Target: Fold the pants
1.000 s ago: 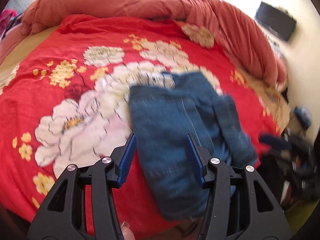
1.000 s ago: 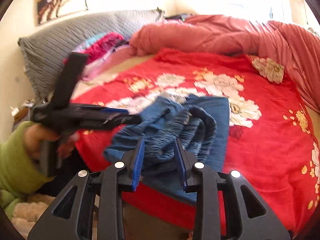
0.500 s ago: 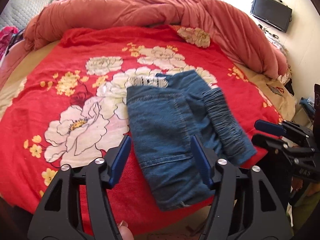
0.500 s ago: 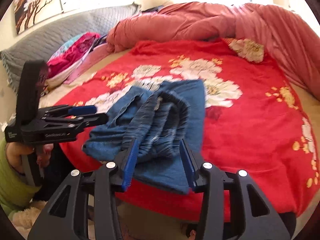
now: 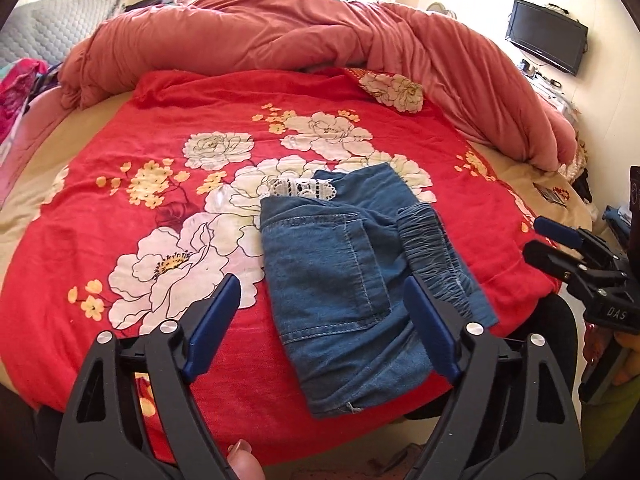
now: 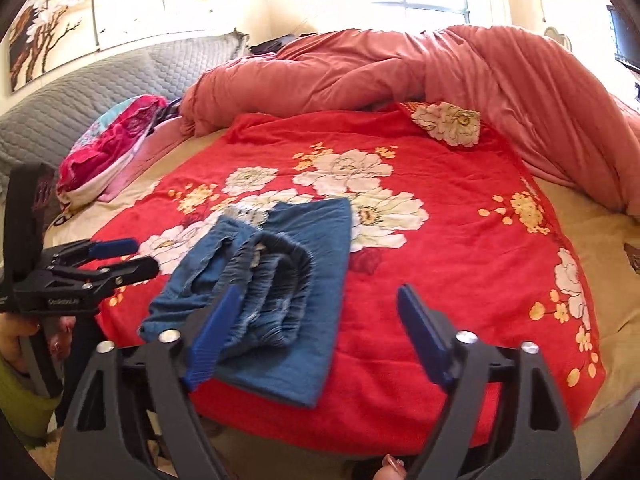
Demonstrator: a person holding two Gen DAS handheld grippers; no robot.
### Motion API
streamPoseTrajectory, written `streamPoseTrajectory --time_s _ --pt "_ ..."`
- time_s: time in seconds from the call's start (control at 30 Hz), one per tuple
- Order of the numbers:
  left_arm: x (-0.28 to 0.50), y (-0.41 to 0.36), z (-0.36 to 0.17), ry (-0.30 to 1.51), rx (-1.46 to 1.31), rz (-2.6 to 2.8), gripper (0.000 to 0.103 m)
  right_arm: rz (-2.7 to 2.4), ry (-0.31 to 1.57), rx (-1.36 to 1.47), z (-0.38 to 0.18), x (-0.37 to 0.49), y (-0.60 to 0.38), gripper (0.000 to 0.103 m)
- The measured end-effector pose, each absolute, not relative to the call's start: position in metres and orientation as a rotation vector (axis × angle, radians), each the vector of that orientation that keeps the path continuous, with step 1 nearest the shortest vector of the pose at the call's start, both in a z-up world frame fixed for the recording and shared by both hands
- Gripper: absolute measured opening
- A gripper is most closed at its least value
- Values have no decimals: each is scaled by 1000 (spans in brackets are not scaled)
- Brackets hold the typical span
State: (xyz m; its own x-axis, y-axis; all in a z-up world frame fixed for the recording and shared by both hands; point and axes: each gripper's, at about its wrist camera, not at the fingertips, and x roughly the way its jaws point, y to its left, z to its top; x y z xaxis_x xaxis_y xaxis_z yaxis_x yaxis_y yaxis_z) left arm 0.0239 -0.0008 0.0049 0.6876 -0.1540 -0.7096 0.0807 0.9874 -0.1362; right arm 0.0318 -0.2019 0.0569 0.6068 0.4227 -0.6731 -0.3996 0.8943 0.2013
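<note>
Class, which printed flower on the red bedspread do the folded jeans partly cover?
The white flower under the jeans, at their far edge; the other flowers lie fully uncovered.

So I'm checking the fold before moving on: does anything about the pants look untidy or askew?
Yes. The folded pants lie at the near edge of the red floral bedspread, but the gathered waistband sits bunched and rumpled on top, and a white lace piece pokes out at the far end. Neither gripper holds them.

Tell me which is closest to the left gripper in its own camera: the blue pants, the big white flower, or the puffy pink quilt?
From the left gripper:
1. Blue pants, right ahead, lying loose.
2. Big white flower, slightly farther, to the left.
3. Puffy pink quilt, heaped along the bed's far edge.
</note>
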Motion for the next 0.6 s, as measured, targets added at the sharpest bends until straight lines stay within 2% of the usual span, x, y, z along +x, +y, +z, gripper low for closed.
streamPoseTrajectory --time_s 0.1,0.27,0.33,0.4,0.6 --pt "27 1 2 810 -105 -123 83 456 789 34 55 39 -202 89" --pt "31 1 -4 825 -108 -108 87 442 810 36 48 48 -200 90" --pt "34 2 -8 834 -112 -103 88 442 821 35 44 51 -199 90" --pt "36 3 -11 845 -118 -99 88 438 839 35 38 55 -197 95" --pt "42 5 -23 875 -132 -86 88 442 876 41 24 63 -193 95"
